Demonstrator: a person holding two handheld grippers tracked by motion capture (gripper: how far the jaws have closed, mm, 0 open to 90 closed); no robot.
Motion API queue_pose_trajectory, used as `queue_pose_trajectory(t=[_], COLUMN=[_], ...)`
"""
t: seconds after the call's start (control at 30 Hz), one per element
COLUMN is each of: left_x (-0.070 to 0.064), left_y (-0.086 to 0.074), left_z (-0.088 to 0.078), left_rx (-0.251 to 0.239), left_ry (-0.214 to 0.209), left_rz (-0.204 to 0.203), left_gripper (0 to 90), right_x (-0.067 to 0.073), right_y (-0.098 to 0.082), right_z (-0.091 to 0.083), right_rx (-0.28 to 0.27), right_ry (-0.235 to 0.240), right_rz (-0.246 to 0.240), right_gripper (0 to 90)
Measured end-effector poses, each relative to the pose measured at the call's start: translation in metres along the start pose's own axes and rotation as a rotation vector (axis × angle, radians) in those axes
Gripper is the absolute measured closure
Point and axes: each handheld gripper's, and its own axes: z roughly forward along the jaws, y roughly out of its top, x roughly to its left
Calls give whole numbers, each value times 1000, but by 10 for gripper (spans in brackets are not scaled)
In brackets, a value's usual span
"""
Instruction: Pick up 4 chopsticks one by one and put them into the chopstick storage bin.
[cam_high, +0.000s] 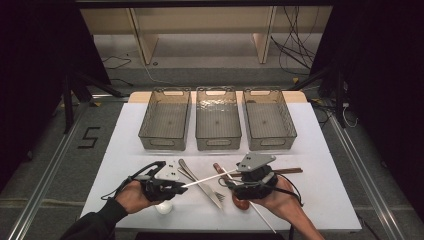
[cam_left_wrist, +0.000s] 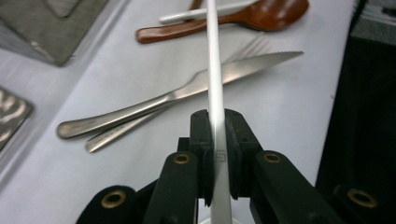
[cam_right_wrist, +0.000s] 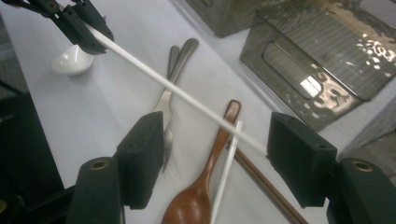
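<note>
Left tongs (cam_left_wrist: 217, 154) clamp white chopstick (cam_left_wrist: 212, 70), seemingly between right tongs (cam_right_wrist: 210, 163)

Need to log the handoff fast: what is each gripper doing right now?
Left gripper: shut on the white chopstick.
Right gripper: open, holding nothing; the chopstick's far end lies by one jaw.

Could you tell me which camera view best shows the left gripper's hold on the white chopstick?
The left gripper view: the left gripper pinches the white chopstick close up. The right gripper view shows it farther off; the high view shows it small.
</note>
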Motion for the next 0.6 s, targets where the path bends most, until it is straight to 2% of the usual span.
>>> queue_pose_trajectory(t=[0.03, 0.2, 0.3, 0.37, 0.43, 0.6], left_x=[2, 12, 21, 27, 32, 55], left_y=[0, 0, -2, -3, -4, -8], left_z=[-1, -7, -11, -12, -15, -25], left_rx=[-1, -39, -56, -64, -63, -90], left_ry=[6, 60, 96, 102, 122, 148], left_rz=[-10, -108, -166, -215, -241, -330], left_gripper=[830, 830, 830, 830, 830, 830], right_x=[-2, -8, -11, -14, -17, -20], right_y=[-3, -15, -24, -30, -34, -40], right_z=[-2, -6, -9, -11, -13, -15], right_rx=[-12, -37, -27, -20, -22, -15], right_ry=[2, -14, -22, -32, -45, -64], right_rz=[25, 87, 125, 154, 177, 214], right_gripper=[368, 357, 350, 345, 329, 304])
